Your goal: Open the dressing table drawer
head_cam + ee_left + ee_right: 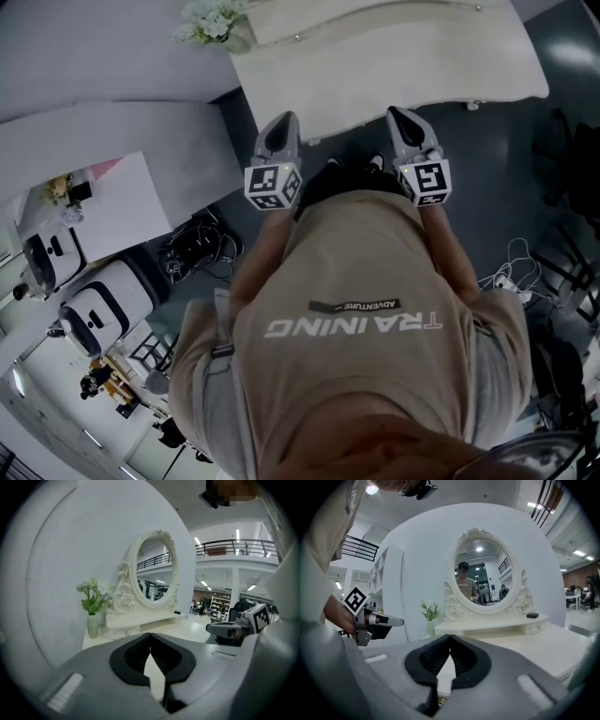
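- Nearest the person, the left gripper point(283, 122) and right gripper point(401, 117) were held at the table's point(422, 56) front edge, touching nothing.
- Both pairs of fingers point(133, 657) were closed tip to tip, with nothing between them.
- No drawer showed as pulled out, and any drawer under the front edge was hidden from view.
- At the far edge, a small drawer point(123, 633) with knobs sat shut in the shelf under the mirror point(483, 573), near a vase of flowers point(92, 620) at the far left corner.
- By this showing the task had not started: reaching, gripping a knob and pulling all remained.
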A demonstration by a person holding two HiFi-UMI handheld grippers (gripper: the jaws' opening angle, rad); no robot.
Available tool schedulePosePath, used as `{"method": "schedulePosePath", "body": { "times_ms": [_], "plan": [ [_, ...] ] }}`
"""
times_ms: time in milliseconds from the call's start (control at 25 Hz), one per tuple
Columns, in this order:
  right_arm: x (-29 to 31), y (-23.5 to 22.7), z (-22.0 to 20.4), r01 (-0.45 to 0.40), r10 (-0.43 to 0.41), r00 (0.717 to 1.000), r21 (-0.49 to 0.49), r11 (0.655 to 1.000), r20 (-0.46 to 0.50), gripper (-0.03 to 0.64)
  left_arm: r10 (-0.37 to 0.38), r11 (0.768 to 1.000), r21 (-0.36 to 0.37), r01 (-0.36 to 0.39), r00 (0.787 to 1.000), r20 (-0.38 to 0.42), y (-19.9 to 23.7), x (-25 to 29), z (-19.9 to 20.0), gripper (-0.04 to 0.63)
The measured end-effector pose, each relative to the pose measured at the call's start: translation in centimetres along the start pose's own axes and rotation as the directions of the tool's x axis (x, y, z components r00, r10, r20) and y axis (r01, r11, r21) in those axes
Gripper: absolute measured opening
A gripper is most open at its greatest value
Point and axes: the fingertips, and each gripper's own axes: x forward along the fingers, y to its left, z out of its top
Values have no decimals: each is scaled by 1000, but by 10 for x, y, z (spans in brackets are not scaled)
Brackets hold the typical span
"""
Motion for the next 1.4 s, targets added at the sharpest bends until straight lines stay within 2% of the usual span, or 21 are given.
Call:
{"method": "schedulePosePath", "body": {
  "times_ms": [200,440,520,680,880,960,1200,1400],
  "plan": [
    [19,-5,-10,-17,17,999,-10,1000,-34,3,10,1000,24,-10,1000,-22,12,22,-2,9],
    [53,-27,11,0,-2,998,-29,1000,-64,3,0,1000,-15,-1,999,-43,33,66,4,9],
    [70,-31,23,-3,1,998,-40,999,-58,3,-1,999,-46,0,999,-35,44,86,14,9],
    [107,-25,43,-22,18,998,-63,998,-63,3,42,989,-138,-47,998,-36,74,114,24,9],
    [162,-15,60,-43,37,998,-124,991,-45,3,19,995,-99,-26,998,-68,102,155,20,9],
    [171,-15,63,-45,37,998,-158,986,-50,3,9,996,-86,-16,996,-89,106,169,16,9],
    [190,-31,61,-69,58,995,-121,990,-86,3,18,993,-107,-40,980,-196,117,199,-16,11],
    [210,-49,55,-139,128,985,-90,986,-113,3,76,983,-143,-115,963,-258,125,225,-35,12]
  ]
}}
